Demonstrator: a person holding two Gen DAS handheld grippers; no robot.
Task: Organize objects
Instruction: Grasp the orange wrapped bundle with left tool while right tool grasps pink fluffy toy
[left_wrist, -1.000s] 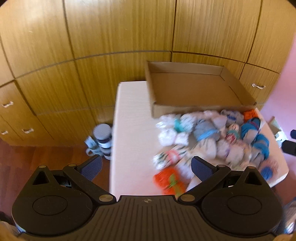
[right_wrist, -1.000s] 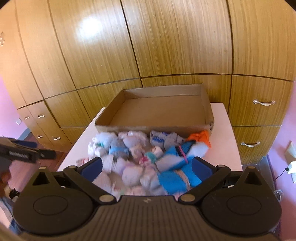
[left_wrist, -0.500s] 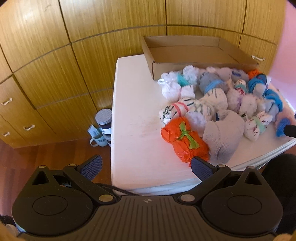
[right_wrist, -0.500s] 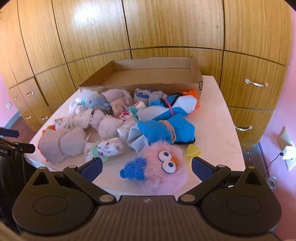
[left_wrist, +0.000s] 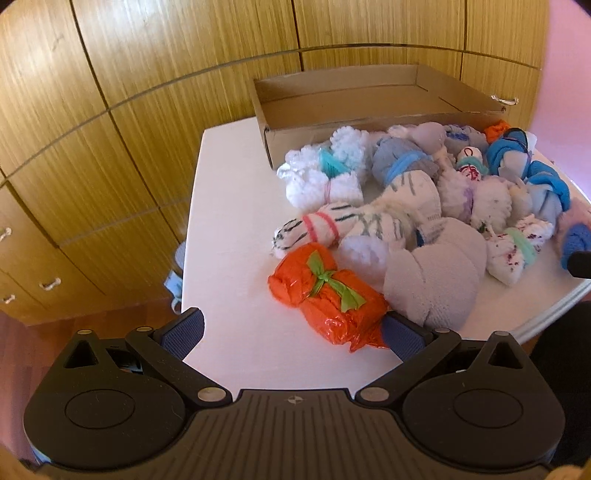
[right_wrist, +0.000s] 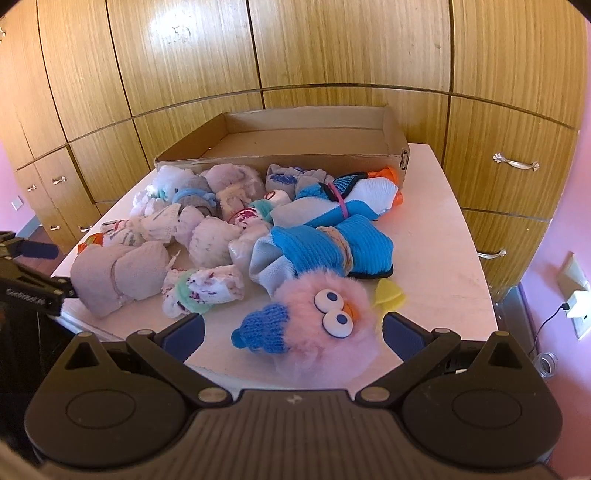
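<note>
Both my tongs hang spread wide and hold nothing: my left gripper (left_wrist: 293, 332) above the orange foil bundle (left_wrist: 327, 291) tied with a green ribbon, my right gripper (right_wrist: 293, 332) above the pink fluffy toy (right_wrist: 325, 328) with googly eyes and a blue knit cap. Rolled sock bundles (right_wrist: 207, 236), white, grey and blue, lie heaped on the white table (left_wrist: 229, 229) just before the cardboard box (right_wrist: 280, 140).
</note>
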